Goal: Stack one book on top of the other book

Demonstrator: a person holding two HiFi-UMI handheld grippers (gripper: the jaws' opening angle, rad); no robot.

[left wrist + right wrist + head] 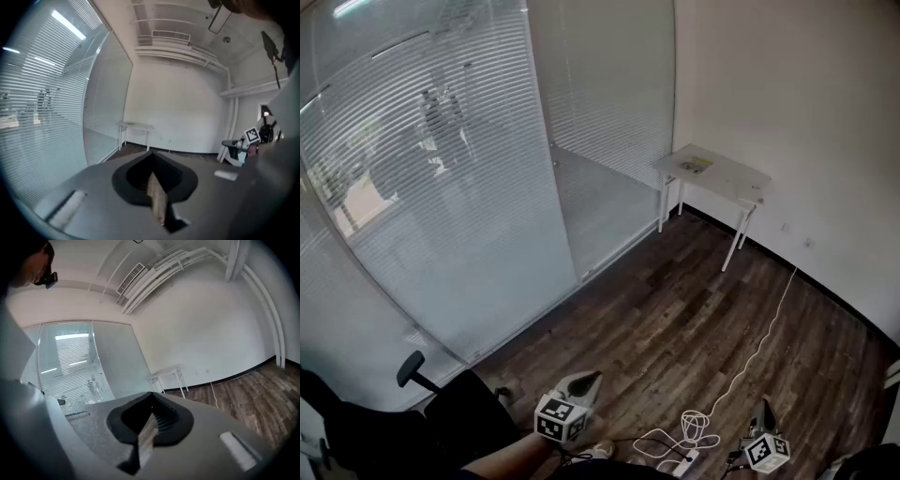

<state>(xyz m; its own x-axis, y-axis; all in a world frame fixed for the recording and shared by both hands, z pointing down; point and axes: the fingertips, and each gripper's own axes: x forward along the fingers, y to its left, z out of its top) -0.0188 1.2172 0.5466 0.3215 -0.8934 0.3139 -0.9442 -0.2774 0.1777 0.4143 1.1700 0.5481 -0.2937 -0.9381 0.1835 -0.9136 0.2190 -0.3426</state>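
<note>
No book can be made out in any view. Low in the head view, my left gripper [589,379] hangs above the dark wooden floor, jaws together and nothing in them. My right gripper [766,410] is at the bottom right, also shut and empty. In the left gripper view the left gripper [151,153] points toward the far white wall. In the right gripper view the right gripper [151,394] faces the same corner. The right gripper's marker cube [251,135] shows at the right of the left gripper view.
A small white table [727,178] stands against the far wall with a flat yellow-marked item [696,164] on it. A glass partition with blinds [441,187] fills the left. A white cable [750,361] and power strip [686,461] lie on the floor. A black chair armrest [412,368] is at the lower left.
</note>
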